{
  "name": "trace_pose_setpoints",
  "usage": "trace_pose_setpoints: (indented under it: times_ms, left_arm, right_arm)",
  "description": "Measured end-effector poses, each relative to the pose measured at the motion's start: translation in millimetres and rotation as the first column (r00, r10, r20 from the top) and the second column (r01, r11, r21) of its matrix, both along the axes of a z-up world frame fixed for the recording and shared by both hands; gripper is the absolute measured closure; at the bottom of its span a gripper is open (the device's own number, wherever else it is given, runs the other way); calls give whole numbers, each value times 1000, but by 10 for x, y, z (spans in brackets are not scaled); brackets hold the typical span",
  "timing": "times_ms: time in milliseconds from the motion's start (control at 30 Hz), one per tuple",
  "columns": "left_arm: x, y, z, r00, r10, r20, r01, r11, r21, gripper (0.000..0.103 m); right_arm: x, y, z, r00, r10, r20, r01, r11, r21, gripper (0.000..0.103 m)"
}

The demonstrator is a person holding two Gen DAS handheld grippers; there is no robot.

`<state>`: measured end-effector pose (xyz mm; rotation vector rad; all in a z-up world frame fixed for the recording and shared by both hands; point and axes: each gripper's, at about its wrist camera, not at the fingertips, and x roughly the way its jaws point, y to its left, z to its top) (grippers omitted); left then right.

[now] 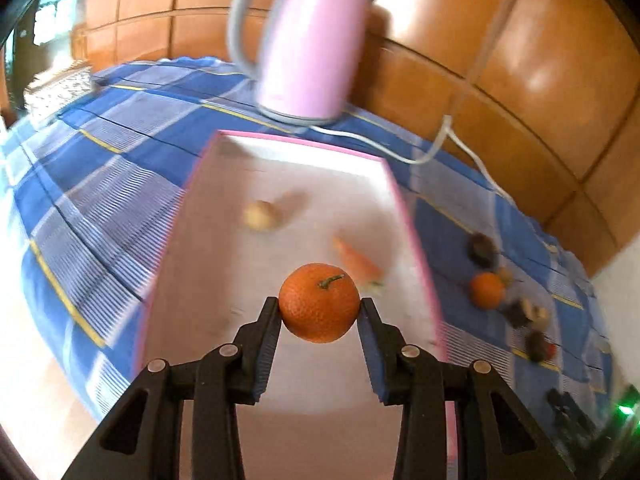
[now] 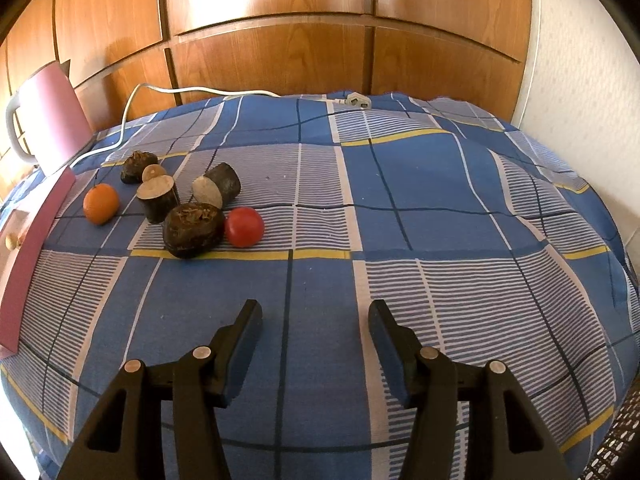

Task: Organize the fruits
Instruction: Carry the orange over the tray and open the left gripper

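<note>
Orange [image 1: 319,302] sat clenched in our left gripper [image 1: 320,308] over the pink tray [image 1: 416,240], carrot [image 1: 358,262] at one o'clock; next, we judged, lowering and releasing. Right gripper [image 2: 315,314] gaped, unloaded.

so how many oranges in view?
2. One orange is clamped in the left gripper above the pink tray; another orange sits on the cloth beside the tray. None seems hidden.

The left gripper [image 1: 320,306] has its jaws clamped on an orange [image 1: 319,302], held above a pink-edged tray [image 1: 416,240]. In the tray lie a carrot [image 1: 358,262] and a blurred pale round thing [image 1: 261,215]. Beyond it stands a pink kettle [image 1: 308,46] on the checked cloth [image 1: 100,184]; a second orange [image 1: 487,289] lies right of the tray.
</note>
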<state>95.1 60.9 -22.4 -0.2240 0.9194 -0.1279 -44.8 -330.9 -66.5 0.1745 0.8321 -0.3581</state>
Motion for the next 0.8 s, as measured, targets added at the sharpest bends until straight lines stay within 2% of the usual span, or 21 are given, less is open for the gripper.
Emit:
trace_pose_setpoints:
  times_ms: [133, 267, 400, 467, 633, 800]
  left_arm:
    - [145, 163, -85, 1000, 31, 5, -31, 997, 64, 63]
    - [200, 262, -148, 998, 65, -1, -65, 995, 71, 62]
    - [142, 272, -118, 997, 72, 33, -74, 995, 68, 53]
    - [99, 269, -92, 996, 78, 48, -81, 995, 63, 46]
    - [-65, 230, -14, 993, 92, 68, -97, 993, 74, 43]
    - [-328, 145, 28, 993, 71, 96, -79, 993, 82, 31]
  right_arm:
    - [7, 3, -2, 1000, 0, -8, 0, 1000, -3, 47]
    - [12, 10, 4, 1000, -3, -17, 3, 1000, -6, 47]
    - [24, 15, 5, 1000, -3, -25, 3, 1000, -11, 47]
    - [33, 25, 2, 1000, -4, -28, 4, 1000, -16, 47]
    - [36, 29, 2, 999, -4, -33, 4, 1000, -19, 47]
    - [39, 33, 1, 999, -6, -35, 5, 1000, -20, 47]
